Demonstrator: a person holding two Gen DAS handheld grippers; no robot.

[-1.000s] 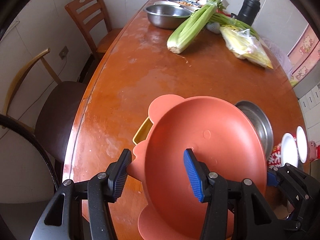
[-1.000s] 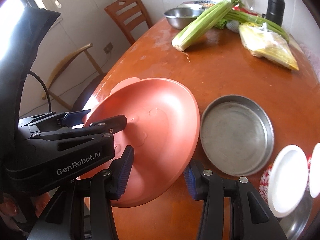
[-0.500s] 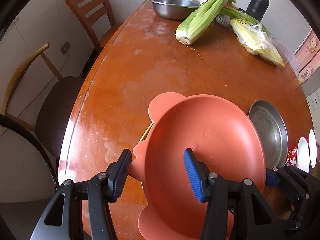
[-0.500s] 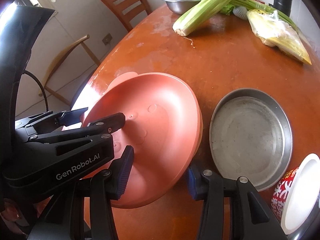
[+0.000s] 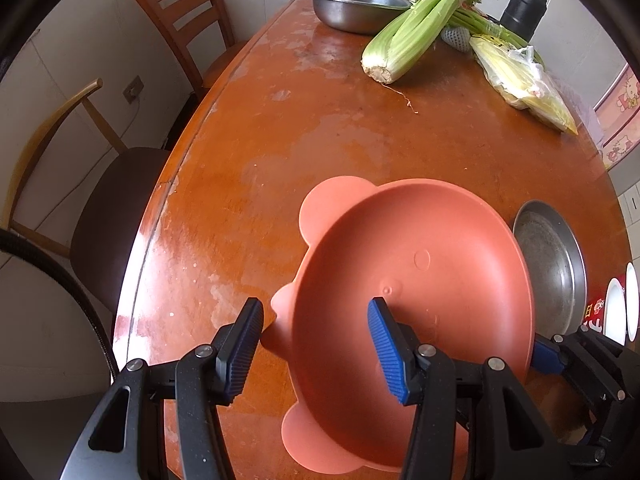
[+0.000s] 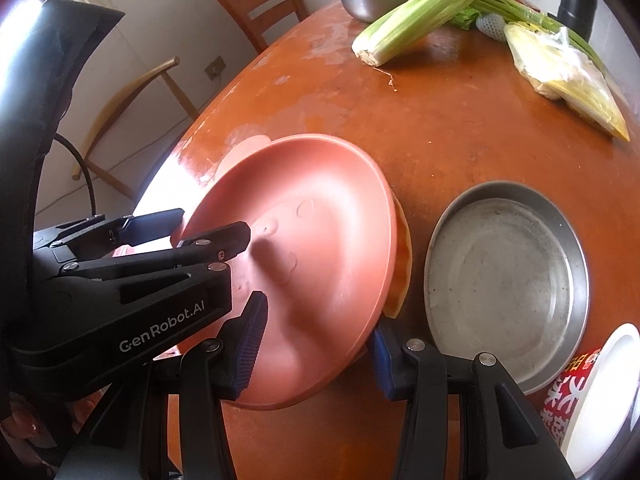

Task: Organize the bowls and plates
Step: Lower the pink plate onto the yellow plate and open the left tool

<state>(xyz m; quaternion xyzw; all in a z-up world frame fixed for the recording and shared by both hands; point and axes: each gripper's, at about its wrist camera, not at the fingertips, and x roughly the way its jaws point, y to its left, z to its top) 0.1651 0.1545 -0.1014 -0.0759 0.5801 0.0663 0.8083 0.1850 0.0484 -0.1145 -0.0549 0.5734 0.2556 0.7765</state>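
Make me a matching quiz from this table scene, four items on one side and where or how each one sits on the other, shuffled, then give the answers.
Column 1
1. pink plate
2. flat metal pan
3. celery
4. black flask

Column 2
A. lying lengthwise beside the steel bowl
B. tilted, between the fingers of both grippers
C. standing upright at the table's far end
D. flat on the table, just right of the pink plate

Pairs: 1-B, 2-D, 3-A, 4-C

plate (image 5: 420, 276) left of pan (image 5: 556, 276) | celery (image 5: 412, 36) behind
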